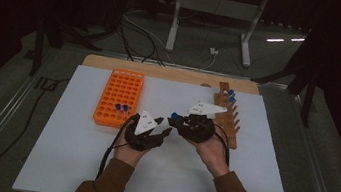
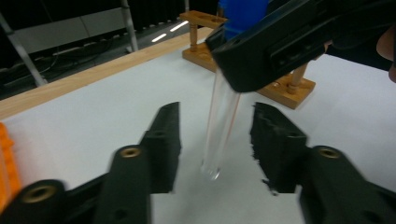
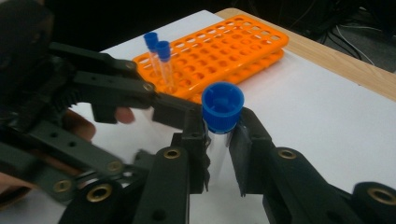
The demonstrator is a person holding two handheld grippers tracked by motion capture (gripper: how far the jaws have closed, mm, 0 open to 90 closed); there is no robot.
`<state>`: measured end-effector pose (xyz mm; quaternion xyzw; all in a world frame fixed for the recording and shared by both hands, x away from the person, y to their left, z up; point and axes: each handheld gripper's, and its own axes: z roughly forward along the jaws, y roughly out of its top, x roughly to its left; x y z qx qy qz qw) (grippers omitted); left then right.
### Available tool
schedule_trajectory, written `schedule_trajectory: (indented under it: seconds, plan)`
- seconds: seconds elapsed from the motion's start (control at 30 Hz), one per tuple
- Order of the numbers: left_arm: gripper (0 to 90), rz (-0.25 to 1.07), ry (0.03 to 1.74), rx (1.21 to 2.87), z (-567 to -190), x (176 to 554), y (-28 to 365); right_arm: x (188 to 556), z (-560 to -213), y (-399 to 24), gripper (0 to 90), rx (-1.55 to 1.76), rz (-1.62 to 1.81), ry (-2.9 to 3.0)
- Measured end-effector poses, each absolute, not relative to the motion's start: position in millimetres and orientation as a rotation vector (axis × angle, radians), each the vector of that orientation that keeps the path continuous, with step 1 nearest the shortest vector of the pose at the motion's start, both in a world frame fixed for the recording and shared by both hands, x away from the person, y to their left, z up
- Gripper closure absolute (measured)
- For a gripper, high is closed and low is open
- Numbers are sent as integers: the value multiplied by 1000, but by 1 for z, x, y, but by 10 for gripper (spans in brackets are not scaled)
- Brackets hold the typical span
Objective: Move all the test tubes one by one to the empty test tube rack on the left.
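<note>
White table sheet (image 1: 73, 163) as work surface. Right gripper (image 3: 223, 140) pinches a blue-capped tube (image 3: 222, 109) near its cap; left gripper (image 2: 215, 135), jaws spread, brackets its lower end untouched. Beside the orange rack (image 1: 118, 93), two tubes (image 1: 122, 107) already seated; transfer unfinished.

A tube rack (image 1: 119, 97) is sitting on the left part of the mat (image 1: 63, 162), with two capped tubes (image 1: 122, 108) standing in its near edge. A wooden stand (image 1: 227, 115) is lying toward the right, holding two more tubes (image 1: 231, 95) at its far end. Between rack and stand, the left gripper (image 1: 166, 130) and right gripper (image 1: 178, 121) are meeting over the mat, a test tube (image 2: 220, 126) hanging upright from the right one, between the left one's jaws.
</note>
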<state>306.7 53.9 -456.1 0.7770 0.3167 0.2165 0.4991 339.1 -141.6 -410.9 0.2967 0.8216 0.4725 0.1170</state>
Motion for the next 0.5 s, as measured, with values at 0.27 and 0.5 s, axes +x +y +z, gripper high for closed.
schedule_trajectory:
  seconds: [0.27,0.5]
  plan:
    - [745,502,747,1879,-457,308,53,336,-411,-137,770,837,1376,2429]
    - [776,495,728,1887,-457,307,53,336,-411,-137,770,837,1375,2438]
